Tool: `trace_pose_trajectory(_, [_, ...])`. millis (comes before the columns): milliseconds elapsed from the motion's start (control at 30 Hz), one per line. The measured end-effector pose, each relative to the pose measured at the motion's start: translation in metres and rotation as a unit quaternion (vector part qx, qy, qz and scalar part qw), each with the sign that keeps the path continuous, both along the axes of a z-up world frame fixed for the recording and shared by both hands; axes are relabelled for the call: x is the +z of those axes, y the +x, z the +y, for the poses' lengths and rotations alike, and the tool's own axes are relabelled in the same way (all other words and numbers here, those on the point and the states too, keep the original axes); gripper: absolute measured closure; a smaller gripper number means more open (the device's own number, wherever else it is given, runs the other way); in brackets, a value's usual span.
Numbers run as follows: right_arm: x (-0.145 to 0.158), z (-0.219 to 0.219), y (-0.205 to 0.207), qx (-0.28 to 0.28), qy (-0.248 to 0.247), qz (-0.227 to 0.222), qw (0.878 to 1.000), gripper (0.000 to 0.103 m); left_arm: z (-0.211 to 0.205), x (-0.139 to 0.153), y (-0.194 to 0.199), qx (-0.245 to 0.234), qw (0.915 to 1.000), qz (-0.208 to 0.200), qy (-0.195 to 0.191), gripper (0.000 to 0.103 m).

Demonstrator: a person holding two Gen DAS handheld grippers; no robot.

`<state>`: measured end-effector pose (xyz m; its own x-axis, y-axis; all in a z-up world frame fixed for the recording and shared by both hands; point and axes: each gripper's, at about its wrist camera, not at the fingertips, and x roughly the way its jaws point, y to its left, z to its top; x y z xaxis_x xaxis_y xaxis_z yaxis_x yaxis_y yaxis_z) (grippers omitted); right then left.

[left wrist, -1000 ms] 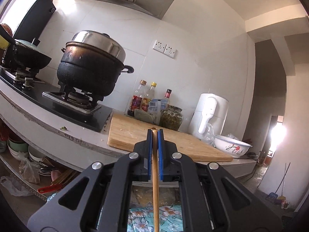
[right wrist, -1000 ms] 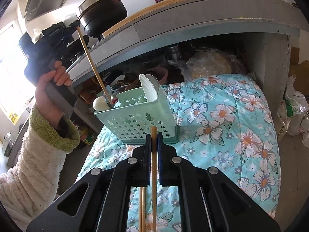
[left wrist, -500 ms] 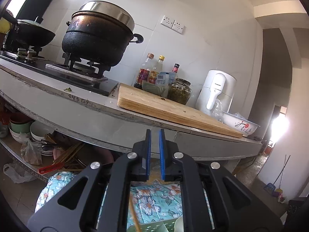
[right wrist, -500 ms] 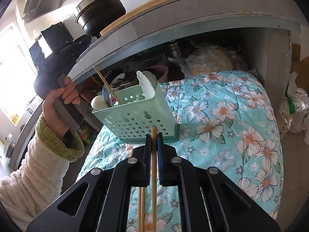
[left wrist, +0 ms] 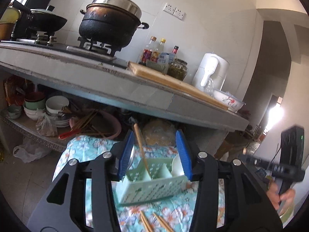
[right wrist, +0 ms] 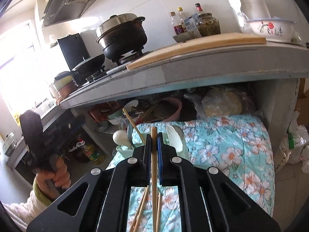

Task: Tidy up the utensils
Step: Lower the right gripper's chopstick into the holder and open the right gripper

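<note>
The right gripper (right wrist: 154,145) is pinching a wooden chopstick (right wrist: 154,166) lengthwise, the mint-green perforated plastic utensil caddy (right wrist: 125,149) lying just ahead and below, while the left gripper (left wrist: 155,152), jaws just spread with nothing pressed between them, is hovering over its compartments.

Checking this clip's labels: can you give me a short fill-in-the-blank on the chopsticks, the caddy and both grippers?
1. The right gripper is shut on a single ____.
2. The left gripper has just been opening, and its pads touch ____.
3. One chopstick stands tilted inside the green ____.
4. The caddy sits on a ____-patterned blue cloth.

Missing words: chopstick; nothing; caddy; flower
</note>
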<state>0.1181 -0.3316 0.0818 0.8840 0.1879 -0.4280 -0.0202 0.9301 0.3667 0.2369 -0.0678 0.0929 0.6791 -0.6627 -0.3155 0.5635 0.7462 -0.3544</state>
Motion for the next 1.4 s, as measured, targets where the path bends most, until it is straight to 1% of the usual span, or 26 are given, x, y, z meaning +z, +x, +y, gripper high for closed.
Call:
trace_pose_trajectory(133, [0.035, 0.008, 0.019, -0.004, -0.02, -0.04, 0.999, 0.097, 0.023, -0.038, -0.02, 0.011, 0.9985, 0.042, 0.032, 0.052])
trace_pose_trajectory(200, [0.053, 0.012, 0.033, -0.008, -0.032, -0.059, 0.998, 0.097, 0.03, -0.06, -0.027, 0.008, 0.9966, 0.071, 0.042, 0.052])
trace_pose_trajectory(300, [0.072, 0.02, 0.053, -0.013, -0.043, -0.084, 0.995, 0.097, 0.039, -0.091, -0.035, -0.001, 0.993, 0.111, 0.04, 0.052])
trace_pose_trajectory(400, [0.089, 0.028, 0.074, -0.02, -0.061, -0.111, 0.992, 0.097, 0.043, -0.115, -0.046, -0.01, 0.9912, 0.126, 0.039, 0.052])
trace_pose_trajectory(467, [0.094, 0.034, 0.088, -0.027, -0.076, -0.122, 0.989, 0.097, 0.044, -0.128, -0.055, -0.02, 0.9897, 0.135, 0.043, 0.051])
trace_pose_trajectory(567, [0.09, 0.04, 0.109, -0.03, -0.083, -0.124, 0.988, 0.097, 0.039, -0.141, -0.061, -0.035, 0.9867, 0.149, 0.054, 0.051])
trace_pose_trajectory(667, [0.076, 0.047, 0.132, -0.036, -0.102, -0.116, 0.987, 0.097, 0.032, -0.148, -0.065, -0.048, 0.9848, 0.155, 0.061, 0.051])
trace_pose_trajectory(733, [0.061, 0.053, 0.144, -0.044, -0.122, -0.105, 0.986, 0.097, 0.029, -0.151, -0.067, -0.055, 0.9838, 0.158, 0.064, 0.051])
trace_pose_trajectory(900, [0.02, 0.06, 0.158, -0.028, -0.141, -0.062, 0.988, 0.097, 0.026, -0.154, -0.067, -0.062, 0.9826, 0.163, 0.065, 0.051])
trace_pose_trajectory(933, [0.013, 0.059, 0.159, -0.025, -0.14, -0.049, 0.989, 0.096, 0.025, -0.155, -0.067, -0.064, 0.9822, 0.164, 0.065, 0.051])
trace_pose_trajectory(1000, [0.008, 0.057, 0.155, -0.019, -0.135, -0.036, 0.99, 0.091, 0.023, -0.156, -0.067, -0.066, 0.9817, 0.166, 0.065, 0.051])
trace_pose_trajectory(1067, [0.007, 0.052, 0.147, -0.021, -0.121, -0.035, 0.992, 0.072, 0.022, -0.156, -0.067, -0.067, 0.981, 0.17, 0.065, 0.051])
trace_pose_trajectory(1100, [0.009, 0.048, 0.141, -0.021, -0.111, -0.04, 0.993, 0.068, 0.022, -0.157, -0.067, -0.068, 0.9806, 0.172, 0.064, 0.051])
trace_pose_trajectory(1200, [0.018, 0.04, 0.125, -0.027, -0.097, -0.054, 0.993, 0.066, 0.019, -0.158, -0.068, -0.07, 0.9799, 0.176, 0.064, 0.051])
trace_pose_trajectory(1267, [0.026, 0.033, 0.108, -0.02, -0.072, -0.061, 0.995, 0.066, 0.017, -0.157, -0.07, -0.07, 0.9797, 0.175, 0.067, 0.051])
trace_pose_trajectory(1400, [0.029, 0.026, 0.069, -0.006, -0.037, -0.059, 0.998, 0.066, 0.015, -0.155, -0.073, -0.07, 0.9802, 0.172, 0.07, 0.051])
